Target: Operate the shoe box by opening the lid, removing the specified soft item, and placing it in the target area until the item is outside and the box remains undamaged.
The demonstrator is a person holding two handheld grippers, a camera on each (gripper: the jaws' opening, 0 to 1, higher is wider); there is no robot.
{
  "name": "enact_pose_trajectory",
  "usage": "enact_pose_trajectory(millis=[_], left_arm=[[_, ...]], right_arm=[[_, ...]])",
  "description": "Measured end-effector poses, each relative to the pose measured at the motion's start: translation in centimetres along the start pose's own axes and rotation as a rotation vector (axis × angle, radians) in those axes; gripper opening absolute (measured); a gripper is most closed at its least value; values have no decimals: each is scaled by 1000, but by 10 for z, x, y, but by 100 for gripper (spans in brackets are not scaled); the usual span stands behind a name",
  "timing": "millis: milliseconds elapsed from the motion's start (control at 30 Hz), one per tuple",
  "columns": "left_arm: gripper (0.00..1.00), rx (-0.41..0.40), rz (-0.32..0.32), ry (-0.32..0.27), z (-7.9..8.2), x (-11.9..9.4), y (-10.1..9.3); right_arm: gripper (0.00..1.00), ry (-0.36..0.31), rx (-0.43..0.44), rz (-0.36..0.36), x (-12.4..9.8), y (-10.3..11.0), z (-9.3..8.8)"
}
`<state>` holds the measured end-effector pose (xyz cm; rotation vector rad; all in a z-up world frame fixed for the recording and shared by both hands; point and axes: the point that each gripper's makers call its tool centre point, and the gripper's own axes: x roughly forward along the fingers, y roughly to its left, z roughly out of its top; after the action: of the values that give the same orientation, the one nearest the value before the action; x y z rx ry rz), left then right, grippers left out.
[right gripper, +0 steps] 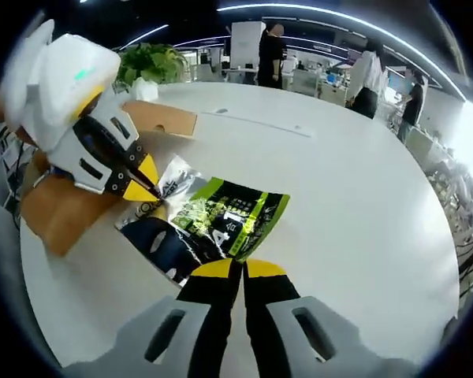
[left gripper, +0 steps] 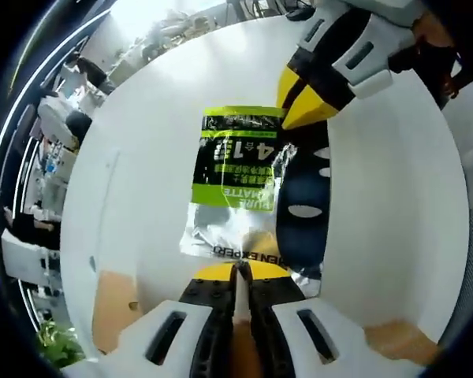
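Soft item: a flat foil pouch (left gripper: 236, 189) with lime-green and black label, a dark mask-like piece showing through its clear part; it lies on the white round table (left gripper: 394, 197), outside the cardboard shoe box (right gripper: 59, 206), which sits at the table edge just beside it. Judged light, limp and crinkly, with a slick film surface; likely to sag or slide if pinched mid-panel, so the sealed edge strips look the best hold, one at each end. In the left gripper view the left gripper (left gripper: 241, 276) has its jaws together on the pouch's silver near edge, clamped on it as far as can be told. The right gripper (right gripper: 243, 272) reaches in from the opposite side; its yellow-tipped jaws read as closed at the green end of the pouch (right gripper: 221, 216), though whether film is actually pinched between them I cannot tell. Both grippers point toward each other, low over the table, the pouch stretched between. Box flap (right gripper: 162, 118) appears unharmed. People and desks stand in the background.
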<state>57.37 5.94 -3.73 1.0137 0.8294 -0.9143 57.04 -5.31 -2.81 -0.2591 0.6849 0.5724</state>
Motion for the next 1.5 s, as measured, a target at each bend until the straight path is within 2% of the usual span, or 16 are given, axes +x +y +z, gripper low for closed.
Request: enact_pose_trajectory(millis=[333, 533, 800, 833, 900, 1000, 1233, 1500], left_arm=[[4, -3, -7, -11, 1, -3, 3], [4, 21, -14, -20, 1, -14, 5], [4, -12, -2, -50, 6, -33, 8], [4, -21, -1, -56, 7, -34, 9], [7, -89, -33, -101, 12, -39, 6], [12, -106, -26, -129, 14, -47, 12], [19, -295, -52, -245, 28, -72, 17], [23, -377, -76, -333, 34, -98, 16]], right_arm=[[4, 17, -10, -4, 1, -3, -5], [5, 21, -22, 2, 0, -5, -6], [4, 24, -20, 18, -1, -4, -5], [5, 26, -26, 16, -1, -4, -5], [6, 27, -44, 12, -2, -5, -5], [7, 20, -42, 10, -4, -6, -2], [10, -8, -36, 28, -13, -6, 4], [16, -21, -76, 54, -24, 2, 12]])
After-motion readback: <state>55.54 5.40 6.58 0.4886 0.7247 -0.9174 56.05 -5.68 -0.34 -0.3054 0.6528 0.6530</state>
